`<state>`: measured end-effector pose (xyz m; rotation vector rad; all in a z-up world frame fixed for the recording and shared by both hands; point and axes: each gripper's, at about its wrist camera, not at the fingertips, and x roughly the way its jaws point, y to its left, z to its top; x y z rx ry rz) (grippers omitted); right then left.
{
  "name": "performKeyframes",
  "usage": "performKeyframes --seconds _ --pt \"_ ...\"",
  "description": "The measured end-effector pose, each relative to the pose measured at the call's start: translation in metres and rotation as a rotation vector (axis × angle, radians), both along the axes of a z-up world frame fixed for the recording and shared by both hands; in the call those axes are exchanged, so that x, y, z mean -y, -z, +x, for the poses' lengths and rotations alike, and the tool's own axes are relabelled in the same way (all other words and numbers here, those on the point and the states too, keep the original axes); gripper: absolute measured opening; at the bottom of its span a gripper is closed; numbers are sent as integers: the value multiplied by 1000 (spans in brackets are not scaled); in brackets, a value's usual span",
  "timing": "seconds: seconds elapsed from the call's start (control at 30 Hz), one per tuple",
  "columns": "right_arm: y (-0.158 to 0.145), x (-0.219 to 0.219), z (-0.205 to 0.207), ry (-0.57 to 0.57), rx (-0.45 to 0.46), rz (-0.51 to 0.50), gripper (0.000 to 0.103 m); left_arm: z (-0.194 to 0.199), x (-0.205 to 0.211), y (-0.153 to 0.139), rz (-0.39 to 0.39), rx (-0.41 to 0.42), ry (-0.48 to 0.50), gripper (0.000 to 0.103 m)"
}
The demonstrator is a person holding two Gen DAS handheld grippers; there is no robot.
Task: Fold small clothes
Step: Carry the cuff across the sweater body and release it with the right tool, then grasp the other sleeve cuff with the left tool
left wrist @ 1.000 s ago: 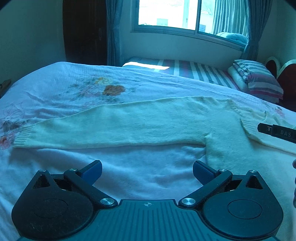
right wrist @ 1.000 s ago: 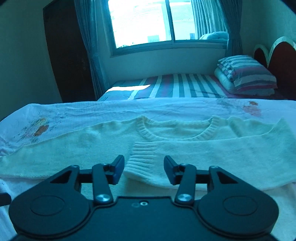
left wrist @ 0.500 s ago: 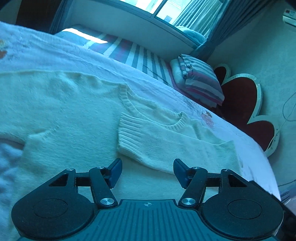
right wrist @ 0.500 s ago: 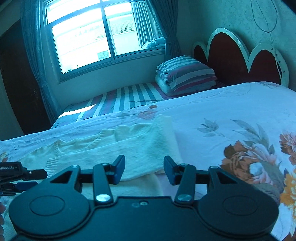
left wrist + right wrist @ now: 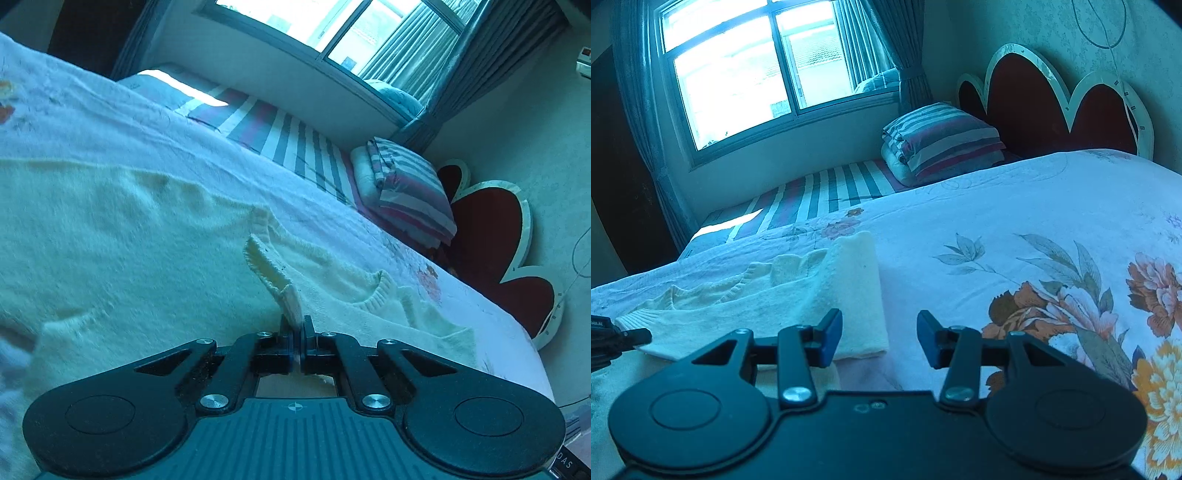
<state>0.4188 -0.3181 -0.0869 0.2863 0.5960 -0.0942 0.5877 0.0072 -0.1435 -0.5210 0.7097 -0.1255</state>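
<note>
Since a second ago the left gripper (image 5: pixel 297 341) has swung from the sweater's outstretched sleeve to the folded-in one and snapped from wide open to clamped on its ribbed cuff (image 5: pixel 275 280), which now stands pinched up from the knit; the right gripper (image 5: pixel 880 338) has slid toward the sweater's folded side edge and keeps its jaws partly apart, holding nothing. Nearest the left gripper, the cuff rises straight out of the closed pads, with the sweater (image 5: pixel 122 251) spread flat beyond it toward the far edge of the bed (image 5: pixel 122 122). The knit looks light, soft and floppy, so it will probably drape and drag rather than hold a shape; the ribbed cuff and hem are the firmer places to pinch. In the right view, the folded edge of the sweater (image 5: pixel 849 295) lies just ahead of the left finger, the gap between the fingers sitting mostly over the flowered bedcover (image 5: pixel 1015 229). Farther off sit the striped pillow (image 5: pixel 942 136) and the scalloped headboard (image 5: pixel 1045 96).
</note>
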Motion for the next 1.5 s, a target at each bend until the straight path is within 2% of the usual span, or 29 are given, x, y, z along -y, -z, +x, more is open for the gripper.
performKeyframes --seconds 0.17,0.37,0.47,0.67,0.73,0.83,0.9,1.1,1.23,1.27,1.3,1.33,1.4,1.43,1.5 --pt "3 -5 8 -5 -11 5 46 -6 -37 -6 45 2 -23 2" --pt "17 -12 21 6 -55 13 44 -5 -65 3 70 -17 -39 2" --pt "24 -12 26 20 -83 14 44 -3 -68 9 84 -24 -27 2" --pt "30 -12 31 3 -65 51 42 0 -68 15 93 -17 -21 2" --pt "40 -16 40 -3 -126 10 39 3 -70 16 91 -17 -25 2" --pt "38 -21 42 -29 -119 -25 40 6 -69 18 111 -20 -11 2" --pt "33 -15 45 -44 -74 22 31 6 -67 16 122 -19 -4 2" --pt "20 -6 104 -61 -8 11 35 1 -63 16 141 -13 -15 2" --pt "32 0 151 -124 -67 92 37 -2 -64 18 119 -7 -46 2" --pt "35 -1 157 -122 -92 81 36 -2 -64 19 115 -5 -52 2" --pt "39 -3 161 -127 -118 69 16 -3 -64 19 111 -2 -58 2" --pt "42 -4 162 -143 -124 68 7 -6 -65 19 107 10 -73 2" --pt "40 -5 155 -115 -92 51 7 -14 -65 17 106 41 -109 2" --pt "39 -7 149 -108 -70 40 7 -16 -64 18 118 31 -119 2" --pt "48 -12 150 -120 -108 4 8 -16 -62 25 134 18 -118 2"
